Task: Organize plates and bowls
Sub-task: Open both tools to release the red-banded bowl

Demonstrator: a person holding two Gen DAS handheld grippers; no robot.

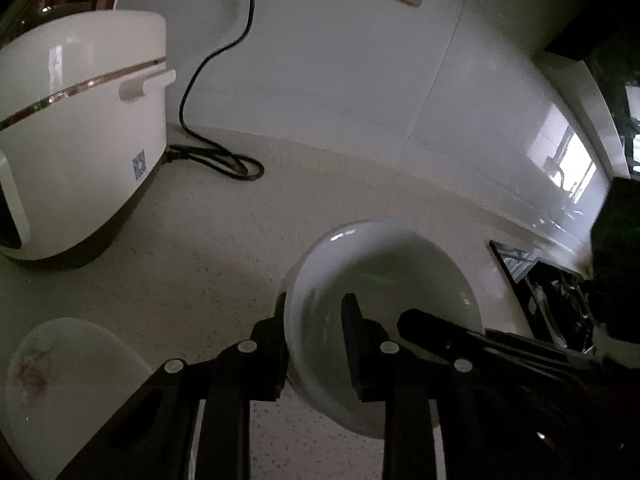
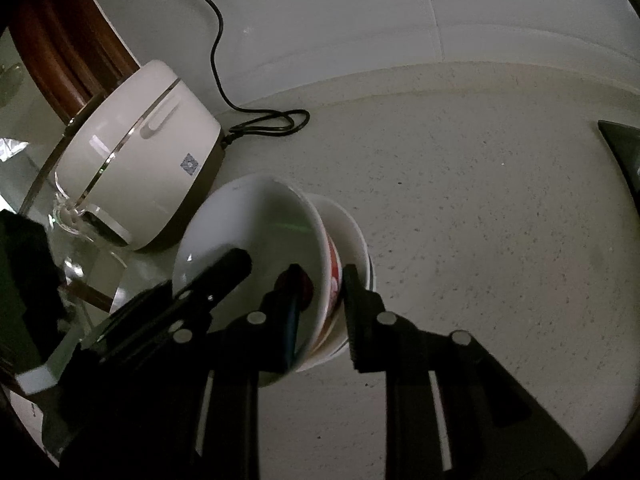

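On the left wrist view, a patterned plate sits in the lower left corner of the frame, well apart from the action, with the white rice cooker filling the upper left and its black power cord looping on the speckled countertop. Moving toward the centre, the left gripper is narrowed down on the near wall of the white bowl: one finger outside the rim at lower centre, the other inside the bowl, pinching the rim between them. Just right of that, the other gripper's dark finger reaches into the same bowl from the lower right. Over to the right wrist view: rice cooker at the left, then the bowl at centre frame, tilted, sitting in a second bowl with a red pattern, which in turn nests in an outer white bowl. The right gripper is pressed in on the right-hand walls of this stack, one finger inside, one outside. So the key relation: the stack lies dead ahead of both grippers, each clamped on an opposite side of the rim, neither nearer. My read is that the top bowl wants settling level into the nest, and an uneven pull could tip the stack.
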